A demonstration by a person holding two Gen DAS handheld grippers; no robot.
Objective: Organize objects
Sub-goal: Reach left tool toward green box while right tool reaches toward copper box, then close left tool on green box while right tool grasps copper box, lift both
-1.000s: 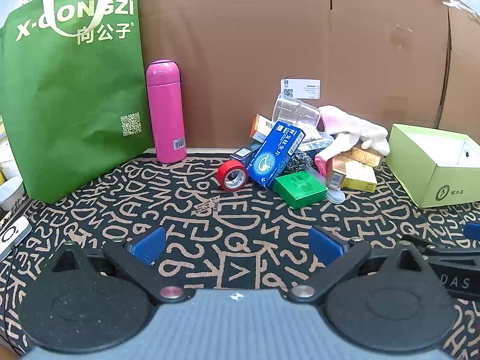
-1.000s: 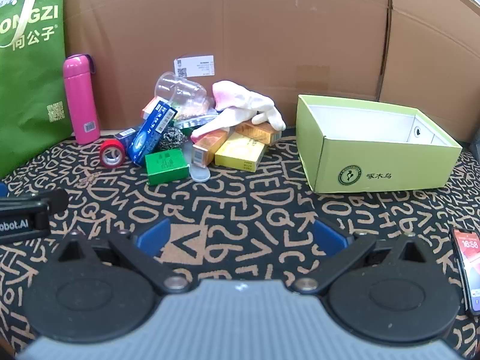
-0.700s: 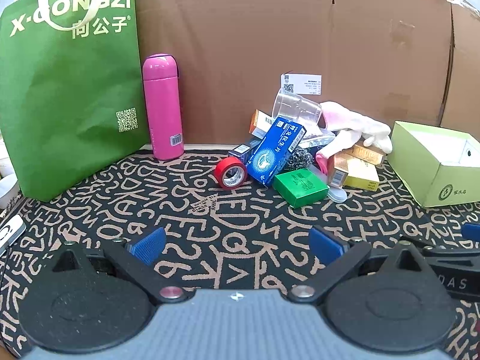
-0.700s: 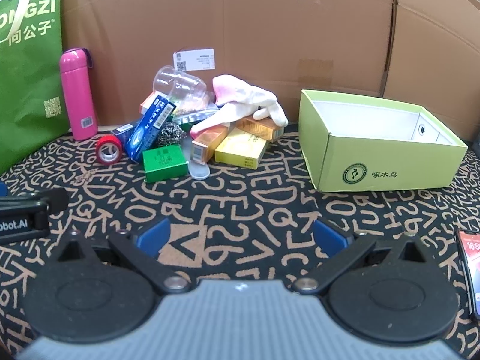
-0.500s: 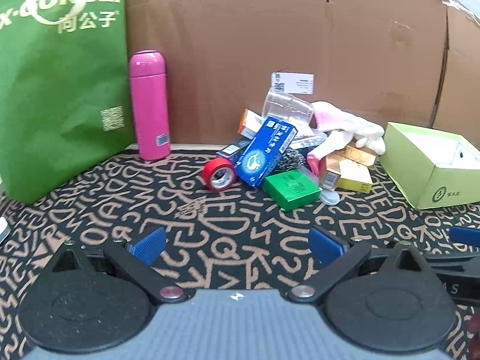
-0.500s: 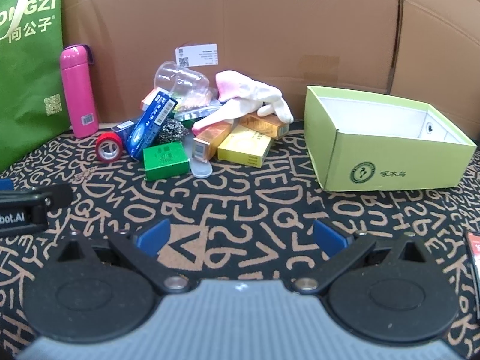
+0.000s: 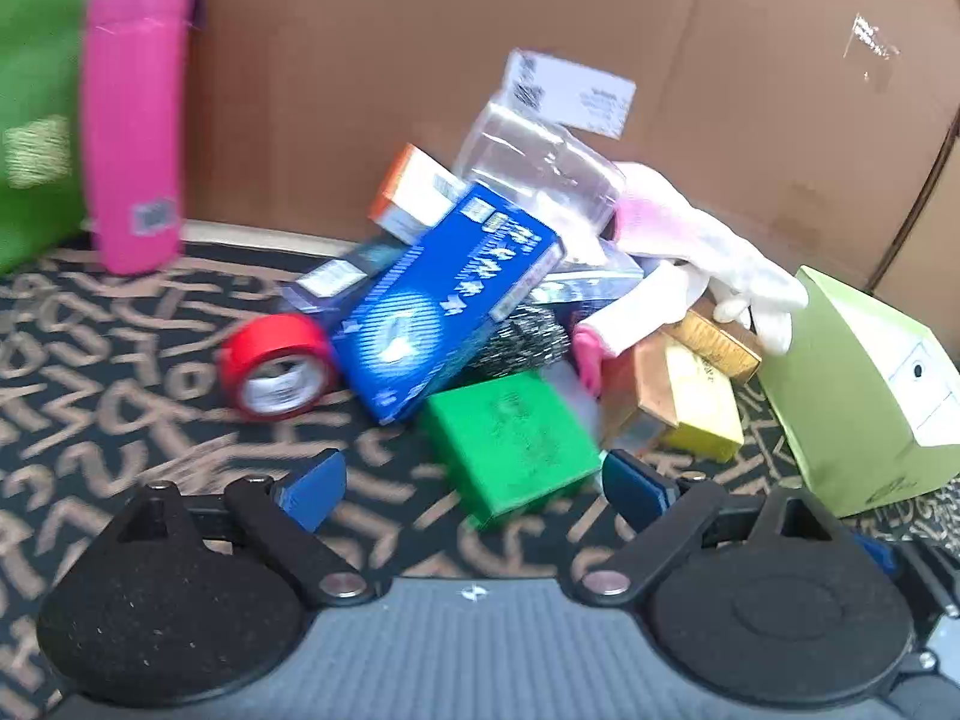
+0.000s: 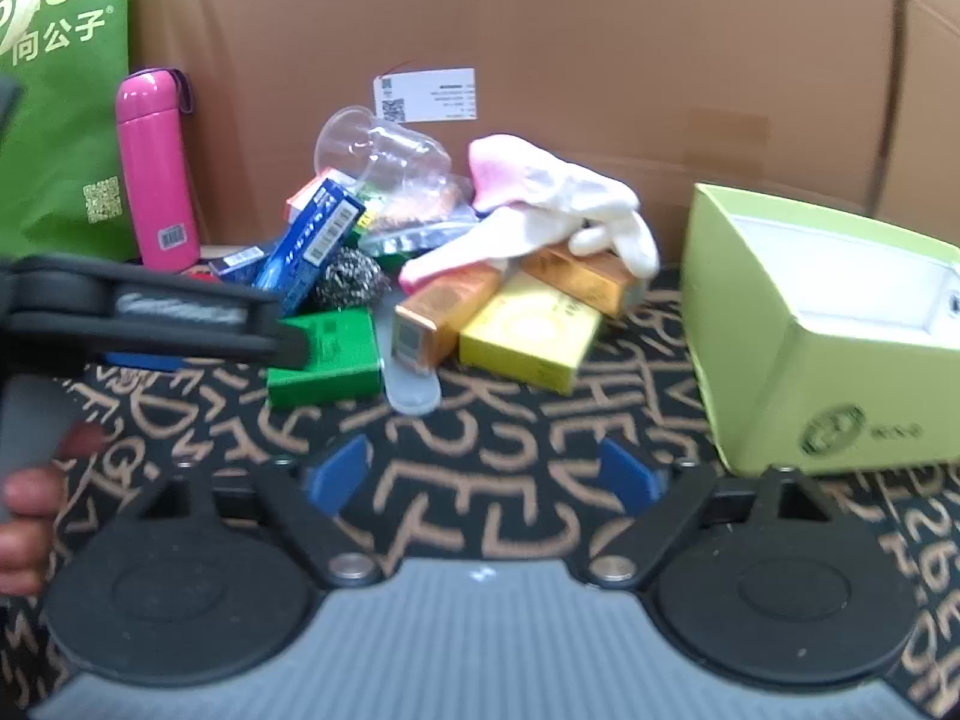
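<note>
A pile of small goods lies on the patterned mat against the cardboard wall. It holds a green box [image 7: 510, 438] [image 8: 324, 354], a blue box [image 7: 444, 300], a red tape roll [image 7: 276, 366], a steel scourer [image 8: 351, 285], a clear cup [image 8: 384, 153], pink-white gloves [image 8: 552, 204], orange cartons [image 8: 444, 306] and a yellow box [image 8: 528, 330]. My left gripper [image 7: 474, 489] is closing; the green box's near end sits between its blue pads [image 7: 312, 486], which stand off it. My right gripper [image 8: 483, 474] is closing over bare mat, short of the pile.
An open lime-green box [image 8: 828, 360] [image 7: 864, 396] stands right of the pile. A pink flask [image 8: 156, 174] and a green tote bag [image 8: 54, 108] stand at the left. The left tool's black finger [image 8: 180, 312] and a person's fingers [image 8: 24, 510] cross the right view.
Both grippers moved forward and down toward the pile, the left much more. The green box now lies between the left pads. Both pairs of pads stand closer together.
</note>
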